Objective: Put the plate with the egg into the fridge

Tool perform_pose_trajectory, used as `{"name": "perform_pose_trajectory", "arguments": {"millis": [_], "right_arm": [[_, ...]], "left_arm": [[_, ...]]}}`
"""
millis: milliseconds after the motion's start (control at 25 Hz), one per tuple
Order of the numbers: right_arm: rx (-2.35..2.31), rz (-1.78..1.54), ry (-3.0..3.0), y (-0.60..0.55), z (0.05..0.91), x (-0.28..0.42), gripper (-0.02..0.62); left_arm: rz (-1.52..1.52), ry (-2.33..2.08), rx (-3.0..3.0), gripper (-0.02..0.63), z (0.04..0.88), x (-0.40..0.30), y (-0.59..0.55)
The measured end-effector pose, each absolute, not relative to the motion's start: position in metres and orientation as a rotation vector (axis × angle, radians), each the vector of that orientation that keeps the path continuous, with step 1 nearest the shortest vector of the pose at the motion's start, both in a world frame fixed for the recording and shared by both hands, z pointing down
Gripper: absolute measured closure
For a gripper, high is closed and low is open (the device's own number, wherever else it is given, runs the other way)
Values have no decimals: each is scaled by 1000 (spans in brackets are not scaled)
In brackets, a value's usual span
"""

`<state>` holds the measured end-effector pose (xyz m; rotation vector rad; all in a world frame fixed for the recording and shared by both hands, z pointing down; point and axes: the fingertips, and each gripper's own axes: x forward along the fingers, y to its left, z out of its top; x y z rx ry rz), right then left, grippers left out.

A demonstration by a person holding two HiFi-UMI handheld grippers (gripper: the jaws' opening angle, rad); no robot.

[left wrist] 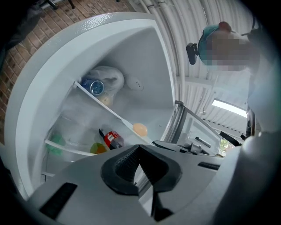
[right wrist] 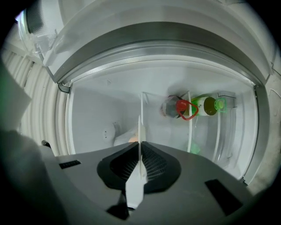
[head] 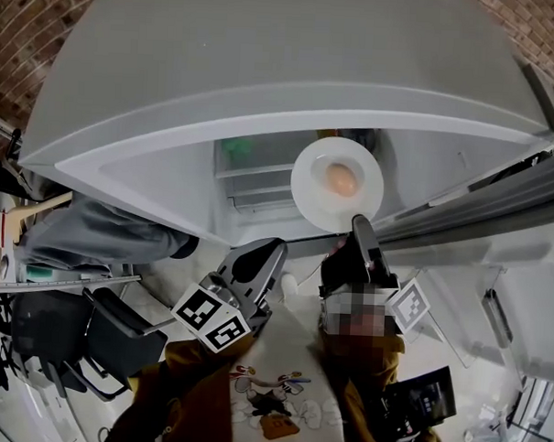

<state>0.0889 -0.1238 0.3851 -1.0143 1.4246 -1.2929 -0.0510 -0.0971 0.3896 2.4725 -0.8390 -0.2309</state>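
I am pinching the plate point(head: 337, 183) by its near rim in my right claw point(head: 361, 230), with the jaws nearly together on the thin edge. The egg point(head: 341, 180) is sitting at the plate's middle. The plate is reaching straight ahead of the claw toward the open fridge point(head: 219, 85), lying parallel to the shelf point(head: 261, 174) beyond it. My left claw point(head: 257, 265) is hanging just beside, closed on nothing.
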Motion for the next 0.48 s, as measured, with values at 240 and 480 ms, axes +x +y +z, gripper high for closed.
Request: {"name": "perform_pose_trajectory", "arguments": {"millis": [240,480], "right_arm": [[-1003,-1272,1417,-133,374,93,571],[-1010,-1261,1408,-142,368,97,571]], "left_arm": [[-238,-827,2484,598,387,-49,-103],[-243,-812,2511,598,382,-43,-108]]}}
